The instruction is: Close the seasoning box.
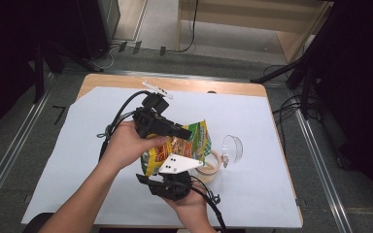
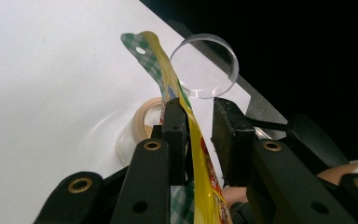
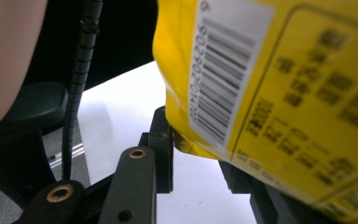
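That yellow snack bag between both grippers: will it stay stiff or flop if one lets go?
The yellow snack bag is probably floppy: in the left gripper view its thin edge bends and curves. It looks light, hanging above the small cup from the left gripper and right gripper. The glossy film may be slippery.

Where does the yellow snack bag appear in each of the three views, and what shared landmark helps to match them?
High view: the yellow snack bag is at the centre, between the two hand-held grippers, beside the cup.
Left gripper view: its thin edge rises from bottom centre between the black jaws.
Right gripper view: its barcode side covers the right half.
Shared landmark: the white sheet on the table.
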Demonstrator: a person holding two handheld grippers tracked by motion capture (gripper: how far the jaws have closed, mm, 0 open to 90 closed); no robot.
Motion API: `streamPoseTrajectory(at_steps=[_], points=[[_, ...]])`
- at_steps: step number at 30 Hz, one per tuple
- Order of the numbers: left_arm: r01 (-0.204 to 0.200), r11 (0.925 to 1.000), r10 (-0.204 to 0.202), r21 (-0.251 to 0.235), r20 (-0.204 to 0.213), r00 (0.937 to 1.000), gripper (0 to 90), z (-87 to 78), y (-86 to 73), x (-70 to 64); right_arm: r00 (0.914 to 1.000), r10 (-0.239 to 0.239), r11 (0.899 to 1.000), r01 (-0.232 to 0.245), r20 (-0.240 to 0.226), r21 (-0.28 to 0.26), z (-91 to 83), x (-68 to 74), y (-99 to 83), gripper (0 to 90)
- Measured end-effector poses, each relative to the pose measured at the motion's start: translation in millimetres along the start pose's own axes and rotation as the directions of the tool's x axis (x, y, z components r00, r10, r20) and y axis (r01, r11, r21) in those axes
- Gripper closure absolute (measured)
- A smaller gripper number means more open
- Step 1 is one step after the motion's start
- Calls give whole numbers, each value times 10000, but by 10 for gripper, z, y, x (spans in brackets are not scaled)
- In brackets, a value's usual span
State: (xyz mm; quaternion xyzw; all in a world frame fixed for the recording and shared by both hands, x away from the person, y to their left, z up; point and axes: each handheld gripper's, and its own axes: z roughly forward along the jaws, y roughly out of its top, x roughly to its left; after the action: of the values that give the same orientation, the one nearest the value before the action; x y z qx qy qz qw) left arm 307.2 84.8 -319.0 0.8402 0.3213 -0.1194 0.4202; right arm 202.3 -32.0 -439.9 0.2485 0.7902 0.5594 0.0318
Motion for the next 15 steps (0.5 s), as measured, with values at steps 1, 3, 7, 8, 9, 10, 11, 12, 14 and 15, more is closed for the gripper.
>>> streamPoseTrajectory(at_steps=[1,3,7,8,9,10,11,12,14,15], points=[[-21,10000,21,-15,1,10000,756,-2,0,-1,10000,42,10000,-42,-35,29,-1,1,4,705],[-66,10000,66,-9,-37,10000,755,-4,0,-5,10000,53,10000,-53,-43,42,0,-2,6,705],[-89,9999,88,-67,-75,9999,754,-9,3,-20,10000,29,10000,-29,-37,18,-2,-4,9,705],[-94,9999,93,-101,-63,9999,753,-11,3,-22,10000,-4,10000,4,-21,-1,-3,-7,13,705],[-117,9999,116,-94,-48,9999,753,-14,4,-24,10000,-4,10000,4,-21,-1,-3,-7,13,705],[-116,9999,116,-97,-49,9999,753,-17,3,-24,10000,-37,10000,37,0,-21,-4,-6,14,705],[-108,9999,108,-100,-56,9999,753,-19,2,-22,10000,-15,10000,15,-40,-8,-4,-1,15,705],[-116,9999,116,-85,-59,9999,753,-21,2,-19,10000,-19,10000,19,-35,-5,-3,1,16,705],[-110,9999,110,-89,-59,9999,753,-17,1,-19,10000,-33,10000,33,-31,21,-1,-3,12,705],[-113,9999,112,-82,-91,9999,753,-14,1,-21,10000,-33,10000,33,-31,21,-1,-3,12,705]])
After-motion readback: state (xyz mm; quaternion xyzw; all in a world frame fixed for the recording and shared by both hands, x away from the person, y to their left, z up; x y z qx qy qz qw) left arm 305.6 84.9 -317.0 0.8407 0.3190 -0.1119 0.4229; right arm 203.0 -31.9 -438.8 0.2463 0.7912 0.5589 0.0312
